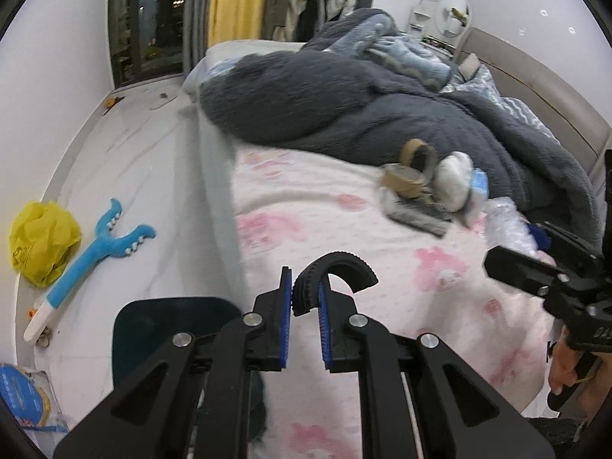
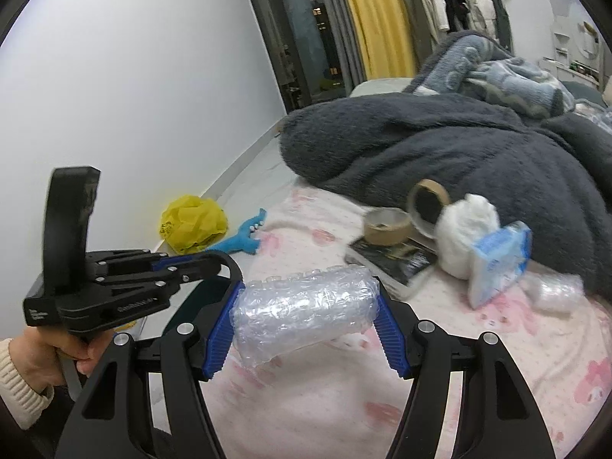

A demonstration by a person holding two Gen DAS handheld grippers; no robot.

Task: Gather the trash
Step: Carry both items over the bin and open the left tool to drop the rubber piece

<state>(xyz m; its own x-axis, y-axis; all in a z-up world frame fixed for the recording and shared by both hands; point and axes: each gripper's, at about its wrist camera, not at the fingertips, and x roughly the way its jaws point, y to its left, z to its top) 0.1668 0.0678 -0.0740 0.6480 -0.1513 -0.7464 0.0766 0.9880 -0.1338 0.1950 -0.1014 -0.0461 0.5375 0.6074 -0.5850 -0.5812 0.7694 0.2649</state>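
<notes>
My left gripper (image 1: 306,298) is shut on a curved black ribbed rubber piece (image 1: 336,271), held over the edge of the bed. My right gripper (image 2: 306,313) is shut on a roll of clear bubble wrap (image 2: 306,313), held above the pink-patterned sheet (image 2: 344,401). The right gripper also shows in the left wrist view (image 1: 535,267), with the bubble wrap (image 1: 505,225). More trash lies on the bed: two brown tape rolls (image 2: 386,225), a white wad (image 2: 466,229), a blue-white plastic packet (image 2: 497,264), a dark flat booklet (image 2: 394,260) and a clear wrapper (image 2: 550,290).
A dark bin (image 1: 168,329) stands on the floor under my left gripper. A yellow plastic bag (image 1: 42,244) and a blue plush toy (image 1: 95,248) lie on the white floor. A grey blanket (image 1: 363,107) is heaped on the bed. A blue packet (image 1: 23,394) lies at the lower left.
</notes>
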